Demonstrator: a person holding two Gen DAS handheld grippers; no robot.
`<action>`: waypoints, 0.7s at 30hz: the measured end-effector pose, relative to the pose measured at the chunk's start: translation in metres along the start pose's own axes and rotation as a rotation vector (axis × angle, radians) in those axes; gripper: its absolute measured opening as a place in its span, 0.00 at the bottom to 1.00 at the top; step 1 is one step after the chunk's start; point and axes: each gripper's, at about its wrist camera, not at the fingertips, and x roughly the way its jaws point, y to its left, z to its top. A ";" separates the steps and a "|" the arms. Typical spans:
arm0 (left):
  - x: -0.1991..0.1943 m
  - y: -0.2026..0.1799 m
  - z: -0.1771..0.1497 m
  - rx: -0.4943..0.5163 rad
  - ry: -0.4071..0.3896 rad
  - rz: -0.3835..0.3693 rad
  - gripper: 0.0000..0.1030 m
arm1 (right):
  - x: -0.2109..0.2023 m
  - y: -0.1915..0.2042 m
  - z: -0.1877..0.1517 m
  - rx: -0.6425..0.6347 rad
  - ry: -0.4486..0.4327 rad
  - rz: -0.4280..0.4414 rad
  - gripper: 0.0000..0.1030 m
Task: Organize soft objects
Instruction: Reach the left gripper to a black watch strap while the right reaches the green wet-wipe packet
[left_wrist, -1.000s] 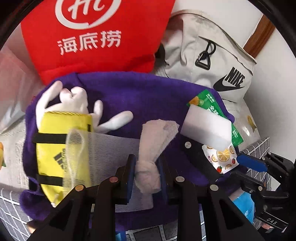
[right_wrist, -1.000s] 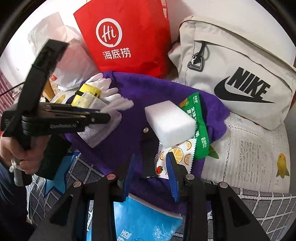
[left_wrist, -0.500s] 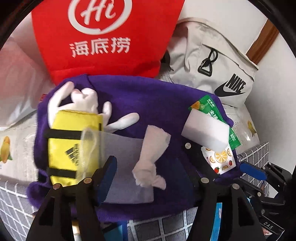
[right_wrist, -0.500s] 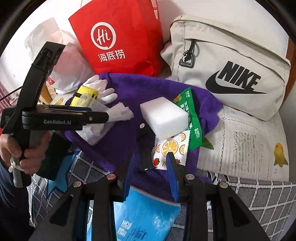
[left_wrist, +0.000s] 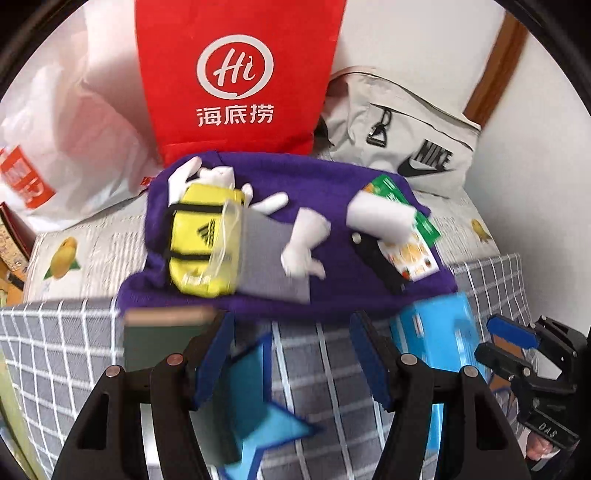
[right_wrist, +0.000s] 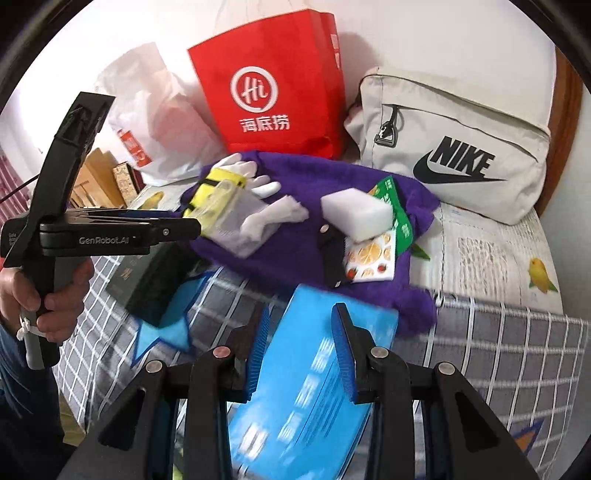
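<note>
Left gripper (left_wrist: 291, 354), jaws wide and empty, is backing off after dropping the tissue (left_wrist: 304, 243) on the towel (left_wrist: 317, 184); right gripper (right_wrist: 301, 347) jaws narrow, empty.

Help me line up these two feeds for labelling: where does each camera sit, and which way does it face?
Left wrist: on the left gripper, facing forward over its open fingers to the purple towel; the right gripper shows at the edge.
Right wrist: on the right gripper, facing the same pile; the left gripper and the hand holding it show.
Shared: the towel, white sponge, red bag.
</note>
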 end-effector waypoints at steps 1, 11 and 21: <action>-0.006 0.000 -0.008 0.001 -0.003 -0.003 0.61 | -0.005 0.003 -0.006 0.002 -0.001 -0.001 0.34; -0.036 0.000 -0.082 0.009 -0.003 -0.020 0.61 | -0.044 0.044 -0.083 -0.012 -0.022 0.022 0.40; -0.049 0.012 -0.138 -0.036 -0.018 -0.063 0.61 | -0.028 0.076 -0.157 -0.043 0.030 0.073 0.61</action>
